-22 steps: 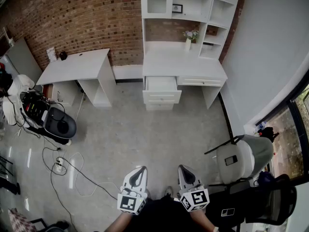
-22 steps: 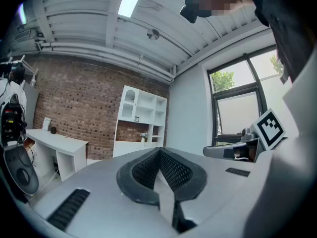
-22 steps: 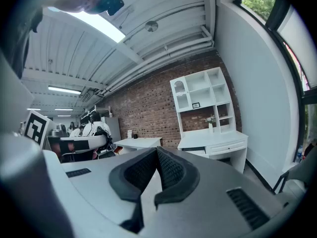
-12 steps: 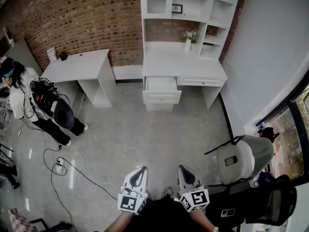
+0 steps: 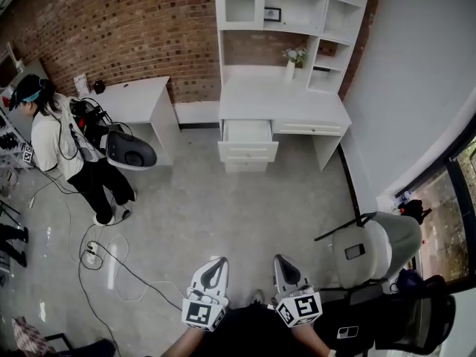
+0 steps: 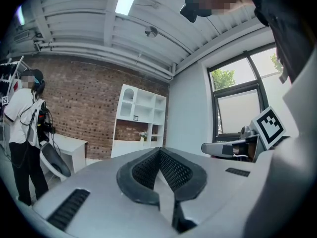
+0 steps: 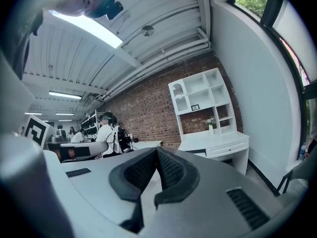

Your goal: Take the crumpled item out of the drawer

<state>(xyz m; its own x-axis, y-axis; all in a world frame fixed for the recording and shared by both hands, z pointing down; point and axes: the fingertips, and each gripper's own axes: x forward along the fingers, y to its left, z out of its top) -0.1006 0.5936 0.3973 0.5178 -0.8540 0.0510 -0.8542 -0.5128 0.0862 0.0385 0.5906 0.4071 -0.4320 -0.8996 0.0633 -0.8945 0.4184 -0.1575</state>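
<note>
Only the person [image 5: 63, 151] with the chair [image 5: 132, 152] has shifted, off to the left. The drawer [image 5: 248, 132] stands open far across the floor, and I can't see the crumpled item inside. The left gripper [image 5: 214, 266] and right gripper [image 5: 283, 265] stay closed and empty; I'd say the approach hasn't begun.

drawer [image 5: 248, 130]: open, but its inside is too small and far to make out
framed picture [image 5: 273, 13]: what it shows is too small to tell
forearms [image 5: 179, 343]: cut off by the head view's lower edge
black chair [image 5: 416, 322]: cut off at the lower edge
</note>
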